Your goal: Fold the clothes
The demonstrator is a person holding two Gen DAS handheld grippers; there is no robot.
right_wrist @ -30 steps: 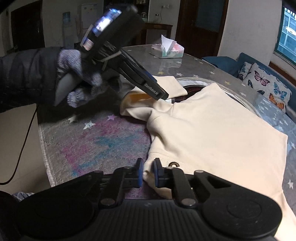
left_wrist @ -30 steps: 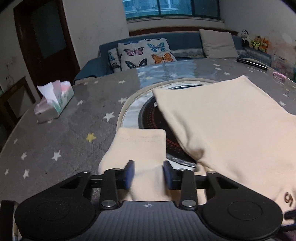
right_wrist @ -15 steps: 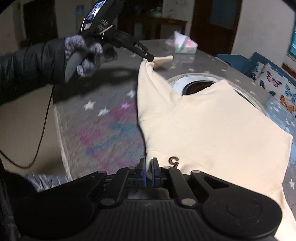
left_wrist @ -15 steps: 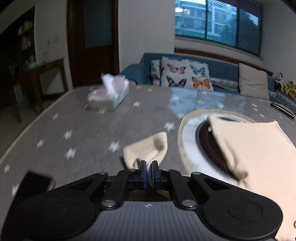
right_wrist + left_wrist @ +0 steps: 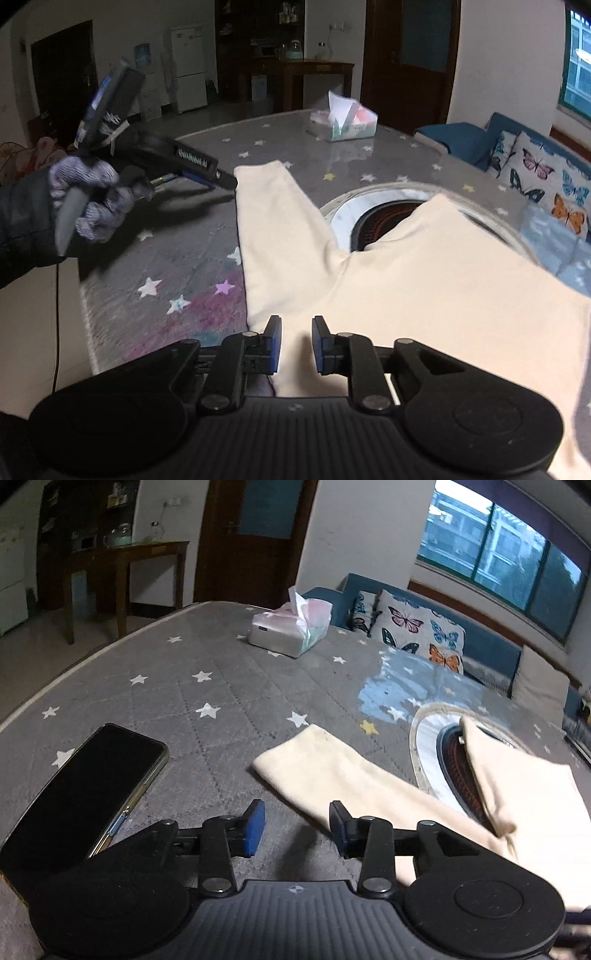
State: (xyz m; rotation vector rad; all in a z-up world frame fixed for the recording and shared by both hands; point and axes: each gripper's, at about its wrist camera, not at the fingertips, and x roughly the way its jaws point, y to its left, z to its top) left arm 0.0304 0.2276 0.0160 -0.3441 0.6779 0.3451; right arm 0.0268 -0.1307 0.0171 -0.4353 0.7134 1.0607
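Grey star-printed cloth covers the surface [image 5: 207, 672], a big round top with a recessed hotplate [image 5: 384, 218] at its middle, in a dim living room with a sofa and butterfly cushions at the far side.

Nearest in the right wrist view, the right gripper [image 5: 296, 345] hovers over the bottom edge of the cream sweatshirt [image 5: 424, 280]. Its fingers stand a little apart and are opening; cloth lies under the gap, but the blue pads do not press on it. That reads as a release after pinning the garment while the sleeve was drawn out.

In the left wrist view, the left gripper [image 5: 297, 827] sits just off the sleeve [image 5: 332, 771], fingers apart and opening, with bare surface between them and the right-hand finger at the sleeve's edge. The sleeve runs flat toward eleven o'clock from the body, seemingly laid out straight so it can be folded back across the chest. The body covers part of the hotplate ring at two o'clock.

At nine o'clock a dark phone [image 5: 85, 786] lies face up, clear of the cloth. Farther, at twelve o'clock, a tissue box [image 5: 290, 627] holds tissues, one sheet standing up from its slot. It is the only container here, and it is well apart from the garment.

From the right wrist view, the gloved left hand [image 5: 88, 199] grips its tool at ten o'clock.
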